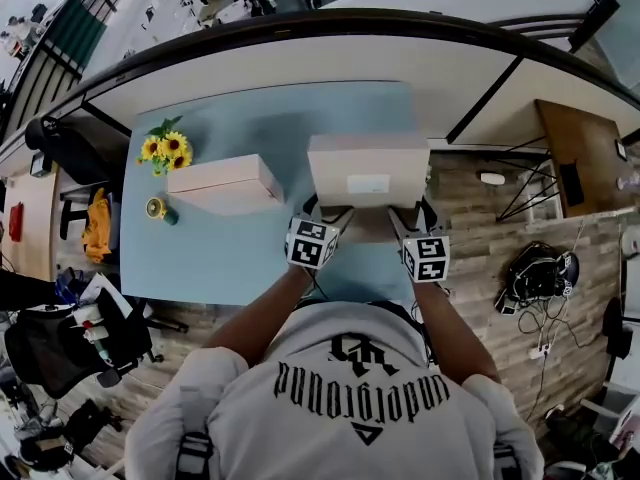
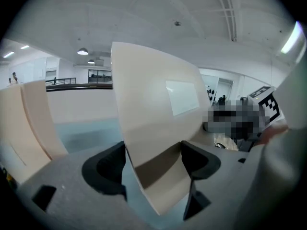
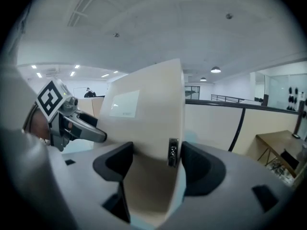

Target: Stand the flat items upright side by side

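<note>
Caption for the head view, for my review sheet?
Left gripper and right gripper grip a beige box over the blue table; a second box sits beside the sunflowers.

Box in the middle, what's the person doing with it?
A person grips the tan box with the left gripper and the right gripper, one at each near corner, and holds it over the blue table. A second tan box sits on the table to its left, near the sunflowers.
</note>
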The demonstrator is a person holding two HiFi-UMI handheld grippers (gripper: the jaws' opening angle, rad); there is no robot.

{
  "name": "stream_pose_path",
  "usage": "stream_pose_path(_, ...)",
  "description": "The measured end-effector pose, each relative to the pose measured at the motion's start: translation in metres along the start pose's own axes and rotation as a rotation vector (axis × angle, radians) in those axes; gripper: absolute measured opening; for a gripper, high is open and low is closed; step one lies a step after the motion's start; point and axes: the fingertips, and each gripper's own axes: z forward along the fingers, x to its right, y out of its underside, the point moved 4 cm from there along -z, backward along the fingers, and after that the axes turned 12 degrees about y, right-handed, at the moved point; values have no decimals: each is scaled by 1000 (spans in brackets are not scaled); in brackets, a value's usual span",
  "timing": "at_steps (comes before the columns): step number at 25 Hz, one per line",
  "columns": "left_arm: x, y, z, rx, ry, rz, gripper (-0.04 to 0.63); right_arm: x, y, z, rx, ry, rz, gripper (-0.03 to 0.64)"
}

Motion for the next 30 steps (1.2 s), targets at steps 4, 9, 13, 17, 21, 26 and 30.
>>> stream_pose_path(4, 15, -1, -16, 20, -22, 22, 373, -4, -1, -22, 56, 5, 18, 316)
stream_pose_path(9, 47, 10, -55, 50, -79, 41, 373, -16, 0, -62, 121, -34, 2, 316)
stream_pose_path(13, 65, 20, -91, 82, -141, 54, 373, -36, -2, -90, 174, -79, -25, 314)
stream_pose_path(17, 69, 31, -131, 97, -203, 80, 373, -66, -3, -106, 211, -123, -46, 313)
stream_pose_path(21, 64, 43, -168, 117, -260, 93, 373, -101, -5, -114, 237, -162, -76, 311)
stream_pose_path(26, 41, 63, -210, 125, -309, 78, 372, -152, -9, -112, 257, -196, -122, 305)
stream_pose_path(30, 7, 76, -243, 119, -326, 79, 370, -199, -13, -100, 248, -202, -135, 302)
